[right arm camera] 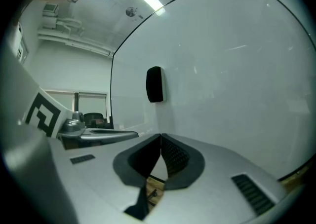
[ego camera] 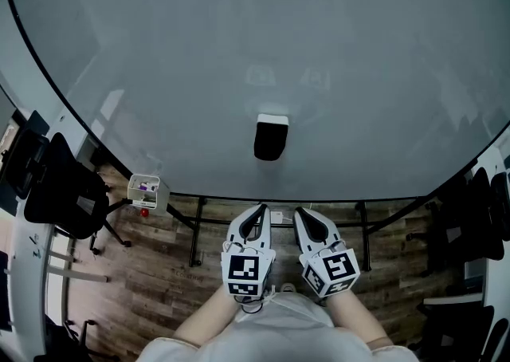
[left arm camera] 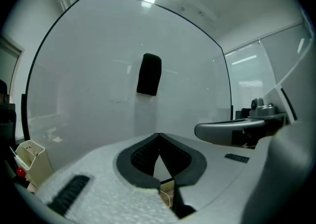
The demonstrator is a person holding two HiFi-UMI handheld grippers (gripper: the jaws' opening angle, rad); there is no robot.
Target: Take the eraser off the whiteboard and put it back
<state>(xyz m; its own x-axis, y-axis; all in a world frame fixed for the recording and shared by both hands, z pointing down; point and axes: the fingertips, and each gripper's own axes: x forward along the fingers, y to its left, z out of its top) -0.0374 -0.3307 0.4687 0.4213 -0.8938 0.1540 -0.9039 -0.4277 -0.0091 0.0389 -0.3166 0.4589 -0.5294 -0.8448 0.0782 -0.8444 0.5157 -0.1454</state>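
Black eraser [ego camera: 271,137] stuck on the whiteboard [ego camera: 199,49], upper middle of the head view, well apart from both tools. Long axis upright; a pale strip along its top edge.

Left tongs [ego camera: 256,212] pressed together, nothing between the tips. Right tongs [ego camera: 306,217] pressed together too, and empty. Both held side by side below the board's bottom edge, pointing at the board.

Eraser up and ahead of both pairs, roughly over the gap between them. A shade nearer the left pair in the head view, though too close to call with confidence. Just left of the tip line in each gripper view.

Likely needed: spread one pair first, then lift and reach forward, closing across the eraser's narrow width.

Hard to make out: the eraser's thickness off the board and how it clings there. Small white box [ego camera: 147,190] at the board's lower left edge, contents too small to name.
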